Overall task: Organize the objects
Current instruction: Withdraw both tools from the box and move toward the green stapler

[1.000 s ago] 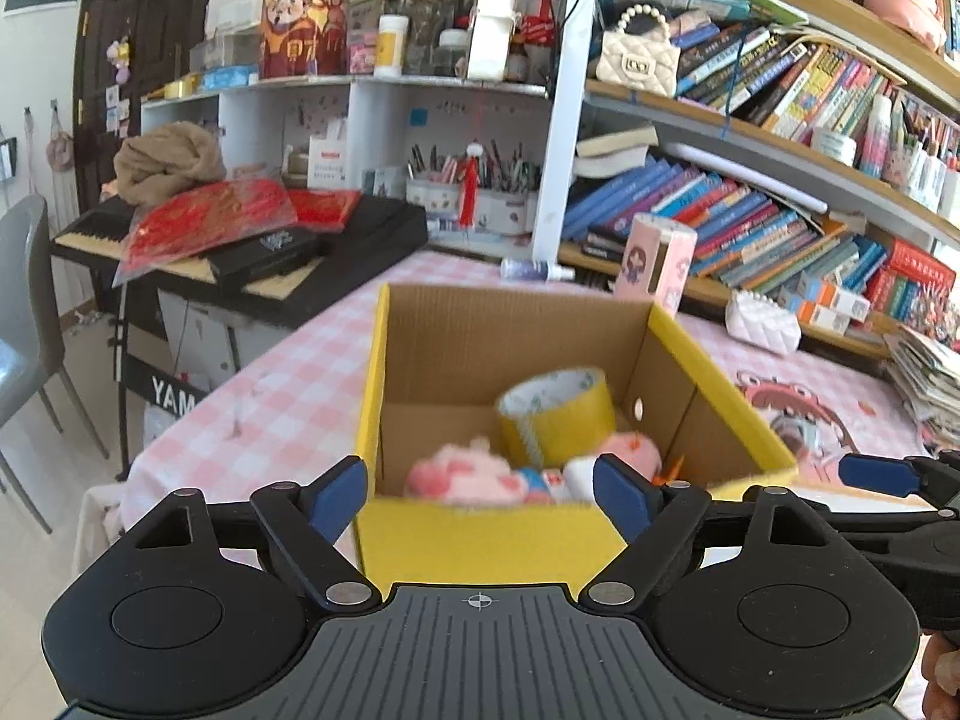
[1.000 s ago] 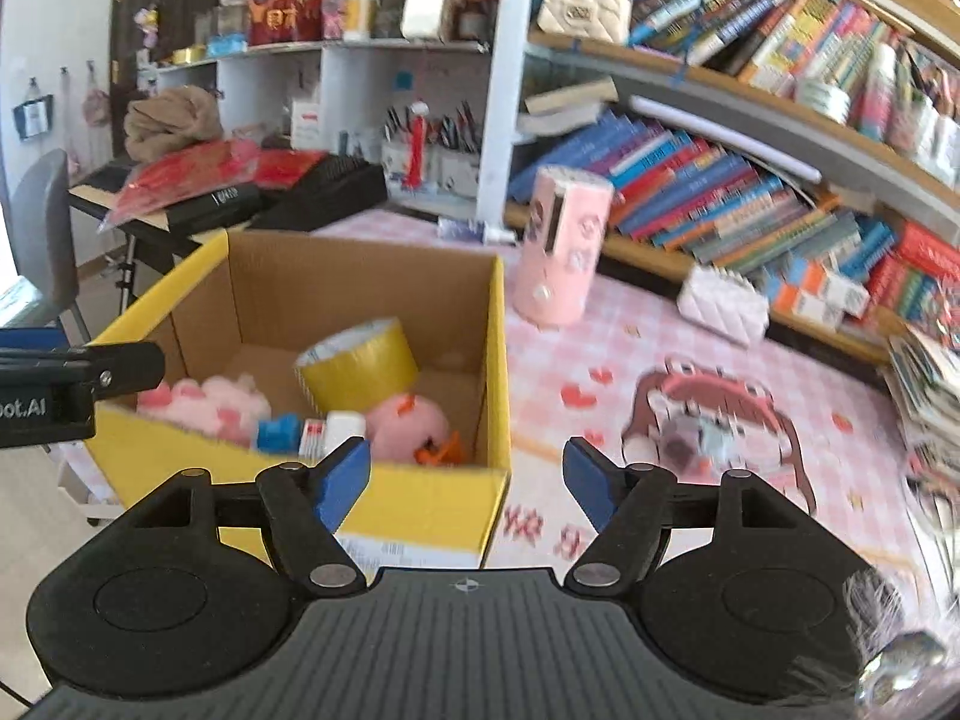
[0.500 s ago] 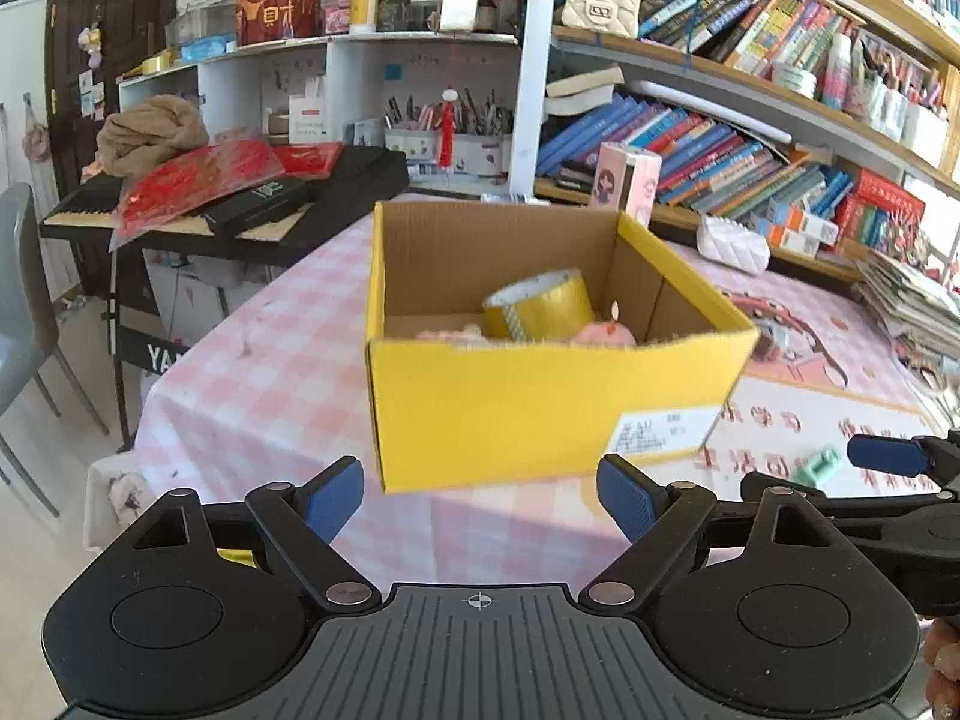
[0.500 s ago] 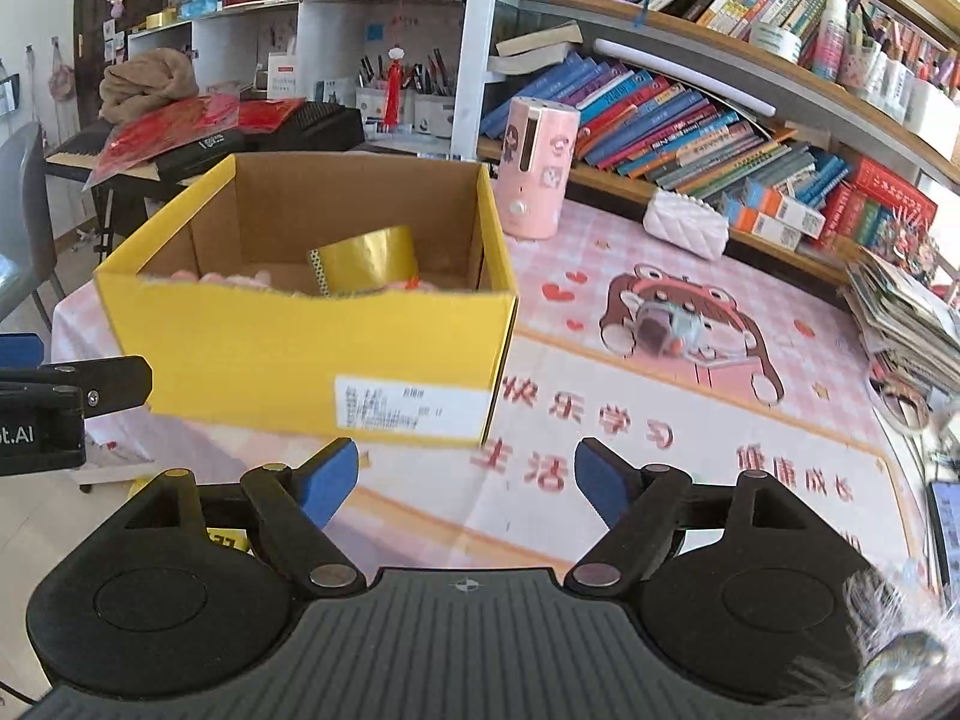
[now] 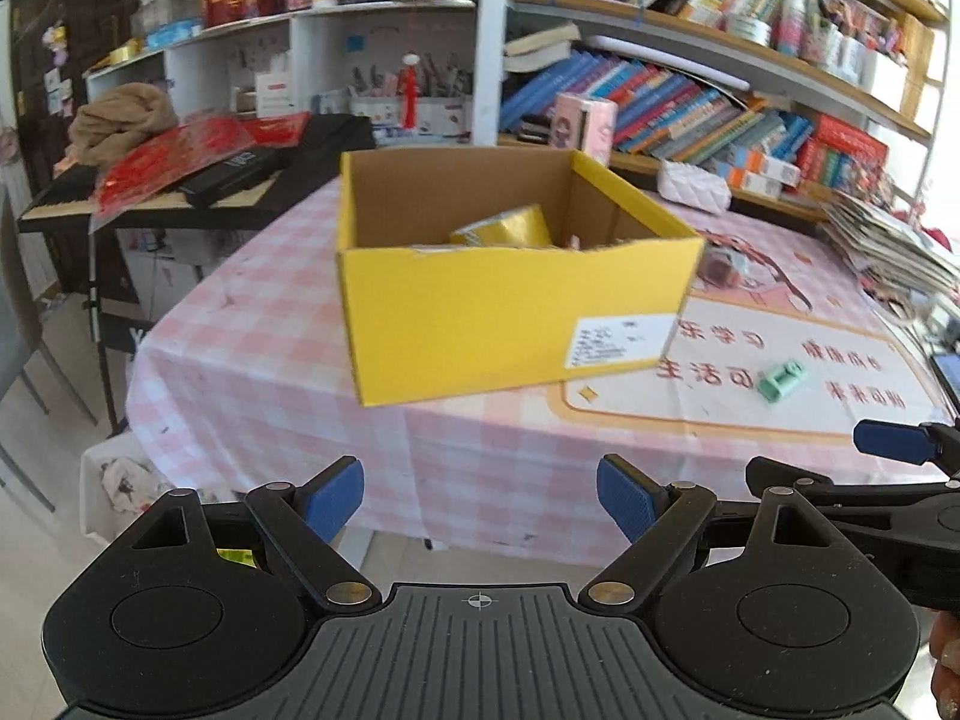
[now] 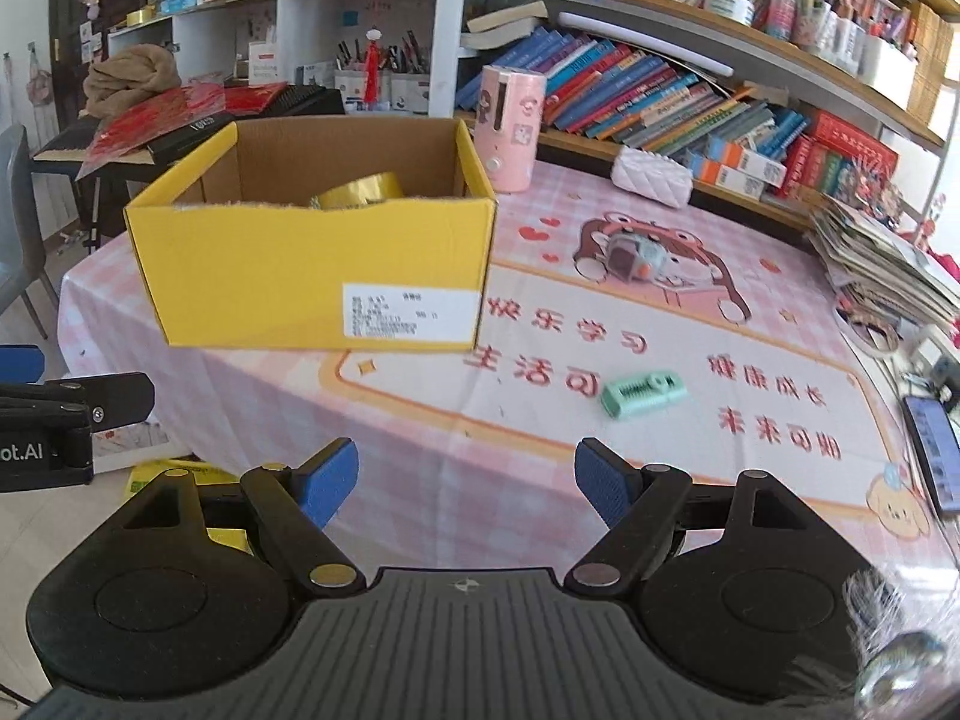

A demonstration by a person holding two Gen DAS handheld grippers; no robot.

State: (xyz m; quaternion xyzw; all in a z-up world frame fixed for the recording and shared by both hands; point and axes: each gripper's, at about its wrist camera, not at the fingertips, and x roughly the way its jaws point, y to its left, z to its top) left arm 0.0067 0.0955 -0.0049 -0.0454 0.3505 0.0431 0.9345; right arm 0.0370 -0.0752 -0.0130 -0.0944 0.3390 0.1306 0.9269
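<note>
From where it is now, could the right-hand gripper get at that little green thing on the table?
Probably yes. The green piece lies alone on the mat, ahead of the open, empty right gripper, and the yellow box stands off to the side.

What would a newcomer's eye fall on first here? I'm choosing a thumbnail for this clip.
The bright yellow cardboard box on the left part of the pink checked tablecloth, open-topped, with a gold tape roll showing inside. Next, the small green object lying alone on the cloth to the box's right. Behind both, crowded bookshelves fill the background.
</note>
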